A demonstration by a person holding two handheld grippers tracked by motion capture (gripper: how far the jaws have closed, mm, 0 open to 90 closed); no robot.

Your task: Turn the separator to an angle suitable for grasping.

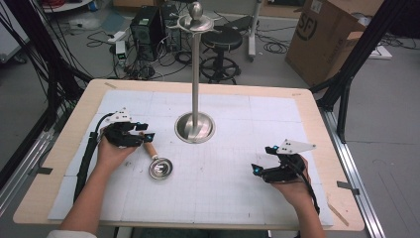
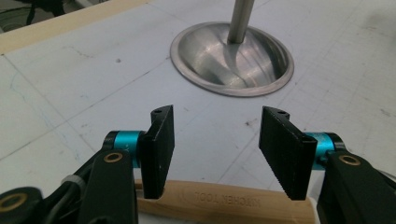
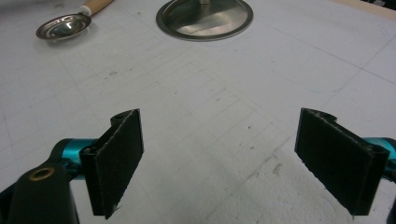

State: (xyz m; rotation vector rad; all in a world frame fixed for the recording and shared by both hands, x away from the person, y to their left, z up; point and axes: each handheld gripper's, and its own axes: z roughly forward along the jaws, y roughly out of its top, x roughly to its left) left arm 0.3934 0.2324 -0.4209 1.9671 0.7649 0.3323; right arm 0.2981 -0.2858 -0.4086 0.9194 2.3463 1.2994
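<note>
Wooden ladle handle [image 2: 224,204] lies between the spread jaws of the left hand-held gripper [image 2: 217,144].

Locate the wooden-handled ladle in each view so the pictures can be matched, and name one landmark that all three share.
High view: the ladle lies left of centre on the table, its handle by the left tool.
Left gripper view: its wooden handle runs along the bottom edge, below the open jaws.
Right gripper view: its bowl sits at top left, handle running off the top.
Shared landmark: the round steel base of the stand.
</note>
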